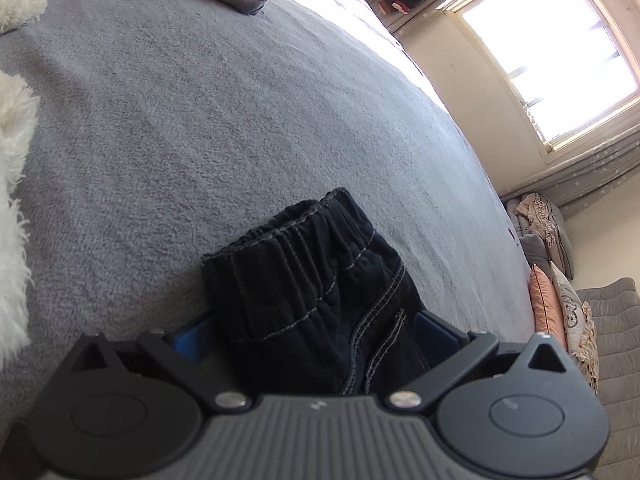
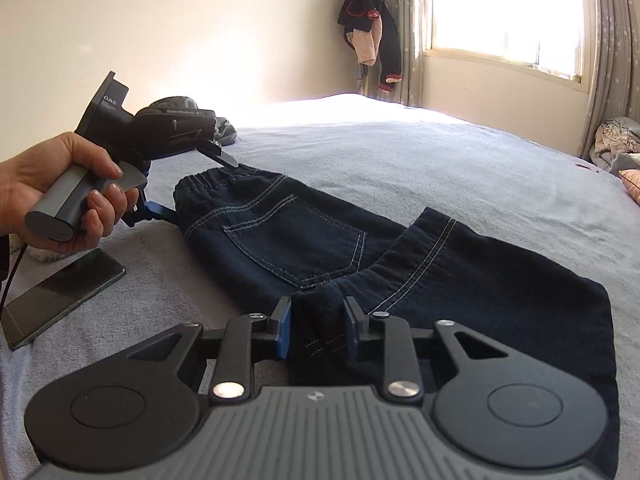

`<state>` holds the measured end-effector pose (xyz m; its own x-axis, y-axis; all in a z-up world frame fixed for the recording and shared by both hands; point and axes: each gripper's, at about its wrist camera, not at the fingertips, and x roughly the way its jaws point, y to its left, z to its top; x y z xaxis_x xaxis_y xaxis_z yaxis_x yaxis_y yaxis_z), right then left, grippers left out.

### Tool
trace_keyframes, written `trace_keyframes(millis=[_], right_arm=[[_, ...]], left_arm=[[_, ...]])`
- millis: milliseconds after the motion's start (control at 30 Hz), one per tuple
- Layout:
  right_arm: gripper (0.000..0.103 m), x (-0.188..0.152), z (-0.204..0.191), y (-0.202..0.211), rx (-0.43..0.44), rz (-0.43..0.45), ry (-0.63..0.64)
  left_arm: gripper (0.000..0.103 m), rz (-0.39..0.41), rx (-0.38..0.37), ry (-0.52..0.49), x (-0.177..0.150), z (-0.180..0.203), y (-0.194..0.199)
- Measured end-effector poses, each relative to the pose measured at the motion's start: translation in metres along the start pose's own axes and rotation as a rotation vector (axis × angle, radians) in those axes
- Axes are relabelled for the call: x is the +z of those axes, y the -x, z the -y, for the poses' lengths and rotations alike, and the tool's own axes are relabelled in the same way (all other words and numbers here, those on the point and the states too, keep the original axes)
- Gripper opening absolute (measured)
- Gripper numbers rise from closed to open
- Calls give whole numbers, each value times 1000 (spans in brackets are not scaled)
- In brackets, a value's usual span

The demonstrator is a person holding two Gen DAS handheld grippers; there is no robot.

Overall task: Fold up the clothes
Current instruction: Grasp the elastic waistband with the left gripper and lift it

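Two grippers at dark jeans [image 2: 304,236] on bed [image 2: 440,152]

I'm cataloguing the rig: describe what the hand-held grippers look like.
The left claw tops a grey handle, with a black head lettered in white, blue finger parts and a dark cable trailing below the hand. The right claw has black linkage arms, silver pivots, round housings, a ribbed grey body and blue pads.
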<state>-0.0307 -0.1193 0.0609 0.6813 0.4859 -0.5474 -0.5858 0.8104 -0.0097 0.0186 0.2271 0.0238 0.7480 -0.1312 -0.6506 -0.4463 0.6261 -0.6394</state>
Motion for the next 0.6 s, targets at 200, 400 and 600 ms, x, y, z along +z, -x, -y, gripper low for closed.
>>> trace_keyframes(millis=[200,400,600], right_arm=[[44,-4,5,-1,28,-17,-23],[55,-3,26,8,85,32,-205],[64,-16,38,-8,130,-35,-293]], left_arm=[[102,22,53,-69,-7,11,-4],[98,35,56,-48,-7,10,-1],[99,38,66,-67,-9,13,-2]])
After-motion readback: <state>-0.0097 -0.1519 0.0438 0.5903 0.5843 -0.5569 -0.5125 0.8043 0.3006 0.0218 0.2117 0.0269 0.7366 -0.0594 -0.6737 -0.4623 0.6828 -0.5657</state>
